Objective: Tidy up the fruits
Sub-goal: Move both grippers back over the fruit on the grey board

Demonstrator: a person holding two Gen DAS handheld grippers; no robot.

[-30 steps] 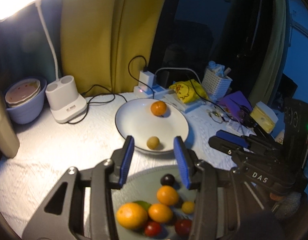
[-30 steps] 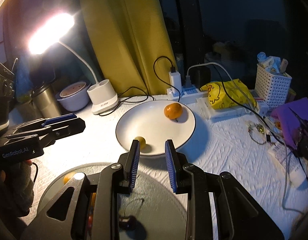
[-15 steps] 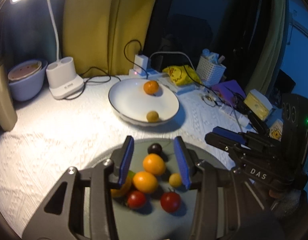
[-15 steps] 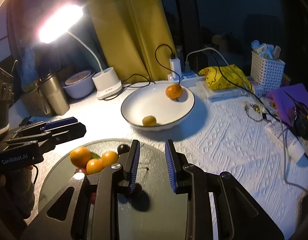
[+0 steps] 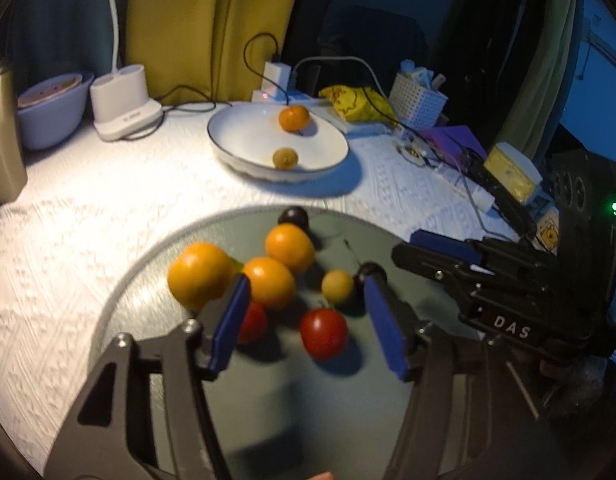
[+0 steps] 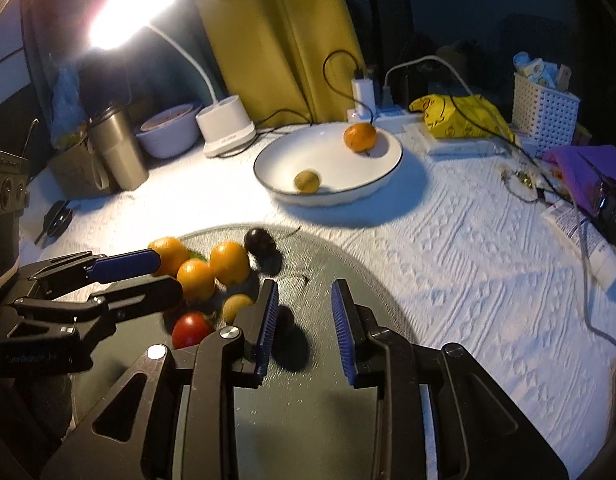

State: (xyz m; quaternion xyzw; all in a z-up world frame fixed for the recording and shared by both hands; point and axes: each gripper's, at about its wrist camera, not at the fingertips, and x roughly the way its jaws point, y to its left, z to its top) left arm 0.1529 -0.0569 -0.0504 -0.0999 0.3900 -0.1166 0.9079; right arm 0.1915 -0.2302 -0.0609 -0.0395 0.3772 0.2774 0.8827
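Observation:
A dark round tray [image 5: 347, 400] [image 6: 327, 264] near me holds several fruits: oranges [image 5: 200, 274] [image 6: 229, 262], red tomatoes [image 5: 323, 332] [image 6: 190, 328], a small yellow fruit [image 5: 337, 286] [image 6: 236, 306] and dark plums [image 5: 294, 216] [image 6: 260, 241]. A white bowl [image 5: 244, 132] [image 6: 327, 152] farther back holds an orange [image 5: 294, 118] [image 6: 359, 137] and a small yellow-brown fruit [image 5: 285, 158] [image 6: 307, 181]. My left gripper [image 5: 308, 320] is open above the fruit pile, a tomato between its fingers. My right gripper [image 6: 304, 320] is open and empty over the tray; a dark plum [image 6: 284, 317] lies by its left finger.
A white lamp base [image 5: 124, 100] [image 6: 228, 124], a lilac bowl [image 5: 48, 112], a steel tumbler [image 6: 116, 148], a power strip with cables [image 5: 276, 84], a yellow bag [image 6: 459, 116], a white basket [image 6: 543, 108] and purple clutter [image 6: 583, 172] stand around the white tablecloth.
Both grippers have pulled back and down toward the tray, so the fruit pile sits higher in both views. My left gripper now straddles the tomato. Both stay open.

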